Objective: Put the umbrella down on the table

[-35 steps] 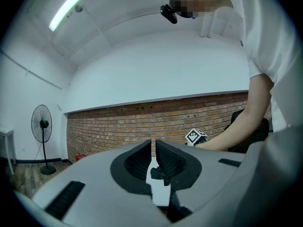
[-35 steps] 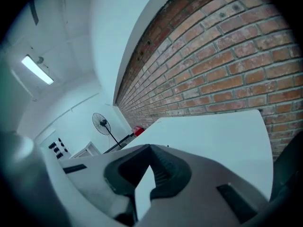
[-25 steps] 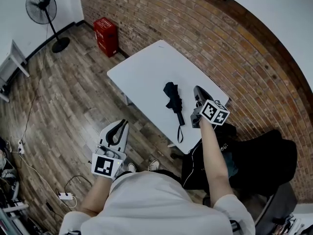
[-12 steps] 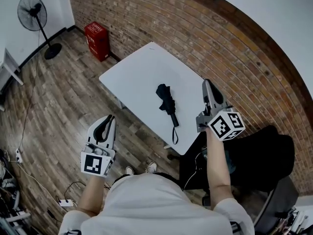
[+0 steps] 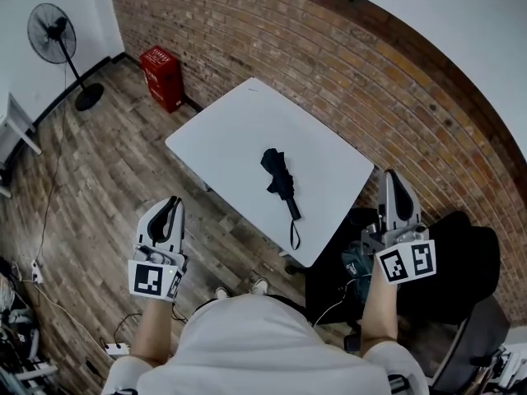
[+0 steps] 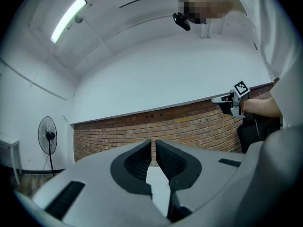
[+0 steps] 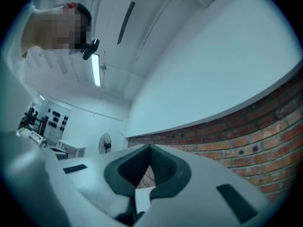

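A folded black umbrella [image 5: 277, 174] lies on the white table [image 5: 222, 126], its handle and wrist strap [image 5: 293, 234] pointing toward the near edge. Neither gripper touches it. My right gripper [image 5: 392, 175] is raised beyond the table's right corner, over the dark chair, and is shut with nothing in it; its own view shows the jaws [image 7: 149, 149] closed against the brick wall. My left gripper [image 5: 173, 202] hovers over the wooden floor to the left of the table. Its jaws [image 6: 153, 144] stand together, empty. The right gripper [image 6: 230, 101] also appears in the left gripper view.
A red box [image 5: 162, 76] stands by the brick wall, with a standing fan [image 5: 56, 35] at far left. A black chair with dark bags [image 5: 449, 262] sits right of the table. A power strip and cable [image 5: 111, 350] lie on the floor.
My right gripper has drawn back from beside the umbrella's handle, rising and moving right past the table's corner. The umbrella stays flat on the table. The left gripper has shifted slightly.
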The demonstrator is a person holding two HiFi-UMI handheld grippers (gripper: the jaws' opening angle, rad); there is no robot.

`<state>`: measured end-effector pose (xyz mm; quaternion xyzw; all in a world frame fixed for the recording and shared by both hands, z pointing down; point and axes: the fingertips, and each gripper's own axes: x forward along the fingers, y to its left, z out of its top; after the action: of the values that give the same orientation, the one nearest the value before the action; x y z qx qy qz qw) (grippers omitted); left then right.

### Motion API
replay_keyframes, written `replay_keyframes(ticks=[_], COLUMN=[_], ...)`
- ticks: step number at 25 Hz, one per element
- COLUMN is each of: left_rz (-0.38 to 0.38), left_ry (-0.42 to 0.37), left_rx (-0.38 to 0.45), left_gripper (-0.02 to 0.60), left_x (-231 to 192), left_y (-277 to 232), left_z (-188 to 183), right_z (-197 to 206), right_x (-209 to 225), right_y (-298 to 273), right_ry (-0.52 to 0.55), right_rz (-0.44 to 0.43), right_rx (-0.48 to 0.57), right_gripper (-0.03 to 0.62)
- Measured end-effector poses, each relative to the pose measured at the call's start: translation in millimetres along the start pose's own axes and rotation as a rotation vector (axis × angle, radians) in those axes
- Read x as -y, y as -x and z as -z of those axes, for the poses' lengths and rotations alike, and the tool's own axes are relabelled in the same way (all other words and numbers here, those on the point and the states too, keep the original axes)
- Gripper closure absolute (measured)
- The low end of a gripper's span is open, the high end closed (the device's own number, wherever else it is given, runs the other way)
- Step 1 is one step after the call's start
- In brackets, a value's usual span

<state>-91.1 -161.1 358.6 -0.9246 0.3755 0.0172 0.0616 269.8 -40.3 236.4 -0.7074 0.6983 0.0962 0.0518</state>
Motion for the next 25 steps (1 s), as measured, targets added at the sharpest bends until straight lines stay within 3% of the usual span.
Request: replay_keyframes(ticks=[3, 6, 14, 25], left_rz=[-0.010, -0.022, -0.060, -0.049], left_ry=[-0.008, -0.013, -0.009, 0.004], left_rx=[0.006, 0.007, 0.017, 0.021], left_gripper=[0.534, 0.534, 0.534, 0.534], left_x=[-5.0, -9.1, -14.2, 1.6], left_y=[-0.4, -0.1, 7.6, 10.3], left_z=[-4.2, -8.1, -11.1, -10.4], right_z=[8.2, 15.8, 27.3, 37.6], right_x=[8.4, 13.7, -6.4, -9.0], right_y=[26.5, 52.4, 109.4, 98.9], right_ry=[0.074, 0.067, 0.069, 0.054], right_rz=[0.041, 0.083, 0.222, 0.217], right_rx=[-0.048, -0.079, -0.046, -0.063], right_gripper=[0.574, 0.575, 0.574, 0.574])
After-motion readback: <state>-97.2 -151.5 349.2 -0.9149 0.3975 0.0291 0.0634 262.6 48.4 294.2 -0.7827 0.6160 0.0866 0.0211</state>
